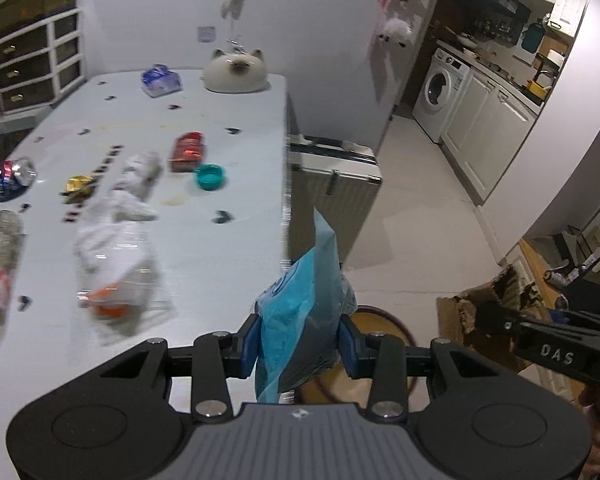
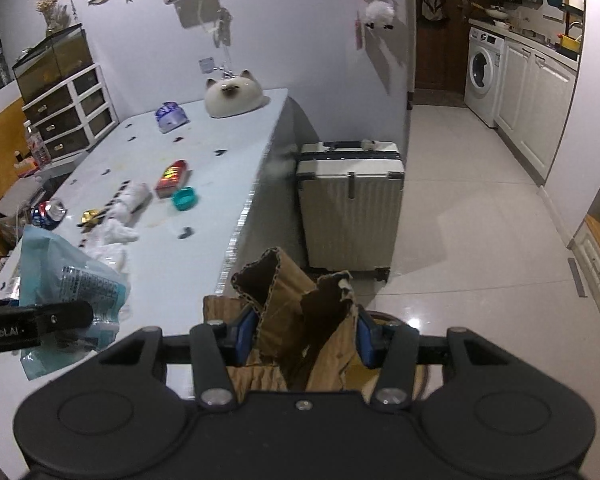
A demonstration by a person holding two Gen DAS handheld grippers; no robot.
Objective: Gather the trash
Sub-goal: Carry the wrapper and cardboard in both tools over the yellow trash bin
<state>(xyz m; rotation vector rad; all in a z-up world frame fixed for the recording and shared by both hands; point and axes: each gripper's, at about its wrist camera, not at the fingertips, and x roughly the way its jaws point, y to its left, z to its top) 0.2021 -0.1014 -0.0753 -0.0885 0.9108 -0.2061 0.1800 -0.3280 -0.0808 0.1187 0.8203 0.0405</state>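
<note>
My left gripper point(image 1: 300, 342) is shut on a crumpled blue plastic wrapper point(image 1: 304, 292), held just past the table's right edge. It shows at the left in the right wrist view as the left gripper point(image 2: 60, 320) with the blue wrapper point(image 2: 72, 280). My right gripper point(image 2: 306, 334) is shut on torn brown cardboard point(image 2: 292, 300). Trash lies on the white table point(image 1: 220, 256): a crushed can point(image 1: 14, 174), a gold wrapper point(image 1: 78, 188), white tissues point(image 1: 140, 172), a red packet point(image 1: 188, 152), a teal lid point(image 1: 210, 176), a plastic bottle point(image 1: 0, 272) and a clear bag point(image 1: 116, 272).
A round brown-rimmed container point(image 1: 384, 316) sits on the floor below both grippers, mostly hidden. A white suitcase point(image 2: 352, 208) stands against the table's end. A cat-shaped ceramic point(image 2: 232, 96) and a blue-white packet point(image 2: 171, 117) sit at the table's far end. Tiled floor runs toward the washing machine point(image 2: 484, 76).
</note>
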